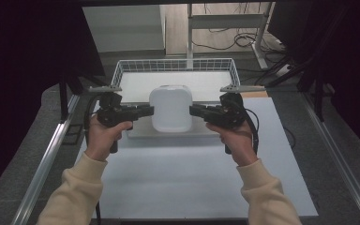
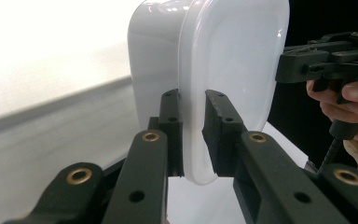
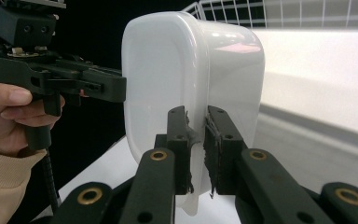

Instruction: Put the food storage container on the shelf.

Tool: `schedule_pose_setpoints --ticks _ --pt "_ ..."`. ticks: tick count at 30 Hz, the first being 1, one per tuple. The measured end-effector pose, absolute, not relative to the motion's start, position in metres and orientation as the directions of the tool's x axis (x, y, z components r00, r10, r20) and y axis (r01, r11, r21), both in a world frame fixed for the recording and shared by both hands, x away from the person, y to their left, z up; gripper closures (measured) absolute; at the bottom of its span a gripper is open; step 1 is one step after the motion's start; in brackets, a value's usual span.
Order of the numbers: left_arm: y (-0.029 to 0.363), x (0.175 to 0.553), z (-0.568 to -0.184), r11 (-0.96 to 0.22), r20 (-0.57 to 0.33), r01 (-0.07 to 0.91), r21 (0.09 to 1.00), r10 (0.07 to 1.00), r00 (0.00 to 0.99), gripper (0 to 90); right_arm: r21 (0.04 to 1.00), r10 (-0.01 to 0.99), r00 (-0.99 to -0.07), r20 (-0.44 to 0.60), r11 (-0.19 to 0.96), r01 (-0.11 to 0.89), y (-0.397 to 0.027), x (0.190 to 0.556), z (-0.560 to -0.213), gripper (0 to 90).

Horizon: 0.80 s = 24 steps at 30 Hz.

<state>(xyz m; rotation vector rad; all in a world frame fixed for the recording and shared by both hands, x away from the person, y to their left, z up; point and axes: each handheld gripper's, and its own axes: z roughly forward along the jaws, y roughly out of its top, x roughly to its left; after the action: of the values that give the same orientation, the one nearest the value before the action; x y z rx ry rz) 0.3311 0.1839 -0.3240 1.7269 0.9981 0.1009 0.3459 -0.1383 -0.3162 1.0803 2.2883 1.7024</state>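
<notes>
High view: white plastic tub (image 1: pixel 170 108) held up between my two tools, above the near edge of a wire basket (image 1: pixel 122 70) at the far end of the white counter (image 1: pixel 187 183). Left tool (image 1: pixel 148 111) grips its left side, right tool (image 1: pixel 193 111) its right side; both point inward, level.

Left gripper view: my left tool (image 2: pixel 193 135) is clamped on the thin projecting rim of the tub (image 2: pixel 233 60), one pad on each face of the rim, gap narrow. The other tool (image 2: pixel 284 67) meets the tub's far side.

Right gripper view: right tool (image 3: pixel 196 149) likewise pinched on the tub (image 3: pixel 168 70) at its rim; pad rubber looks frayed. Basket wire (image 3: pixel 261 11) in the background.

Judgement: tub looks light, probably empty, stiff but with glossy, slippery walls. The body is too wide for either tool, so the rim is the only sound hold. A thin rim may flex or slide out if the two tools drift apart or tilt unevenly; keep them level and matched.
</notes>
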Motion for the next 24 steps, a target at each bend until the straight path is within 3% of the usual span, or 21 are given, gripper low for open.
schedule_pose_setpoints --ticks 14,24 --pt "0.177 0.376 -0.284 -0.081 -0.382 0.572 0.816 0.667 0.639 77.8 0.862 0.605 -0.721 0.337 0.11 0.495 -0.142 0.383 -0.278 80.3" --pt "0.179 0.407 -0.28 -0.071 -0.419 0.622 0.78 0.678 0.604 77.5 0.837 0.614 -0.701 0.363 0.115 0.535 -0.138 0.413 -0.268 80.2"
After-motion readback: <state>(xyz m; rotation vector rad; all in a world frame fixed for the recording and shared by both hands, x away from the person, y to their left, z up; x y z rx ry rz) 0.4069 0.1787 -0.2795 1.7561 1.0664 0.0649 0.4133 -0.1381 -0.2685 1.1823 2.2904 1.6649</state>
